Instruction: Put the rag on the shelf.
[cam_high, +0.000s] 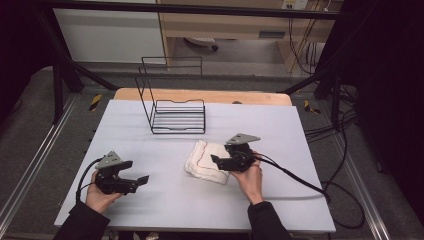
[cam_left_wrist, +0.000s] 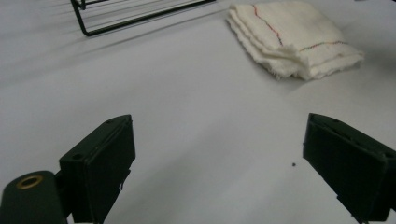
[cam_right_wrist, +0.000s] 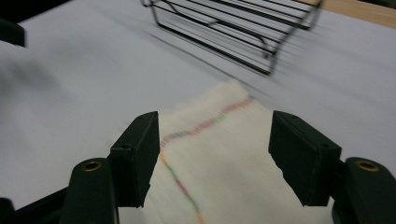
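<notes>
A folded white cloth (cam_high: 205, 161) with a thin coloured stripe lies on the pale table, right of centre. My right gripper (cam_high: 217, 160) hovers over its right part, and its jaws stand apart with nothing pinched; in the right gripper view the cloth (cam_right_wrist: 219, 154) lies flat below the right gripper (cam_right_wrist: 212, 156). My left gripper (cam_high: 141, 180) rests near the front left of the table, open and empty. In the left gripper view the left gripper (cam_left_wrist: 217, 158) has only bare table between its jaws, and the cloth (cam_left_wrist: 292, 39) lies farther off.
A black wire rack (cam_high: 172, 107) stands at the back middle of the table (cam_high: 150, 210), also seen as the rack (cam_right_wrist: 233, 28) and the rack (cam_left_wrist: 135, 14). Cables trail from both grippers; the right one runs off the table's right side.
</notes>
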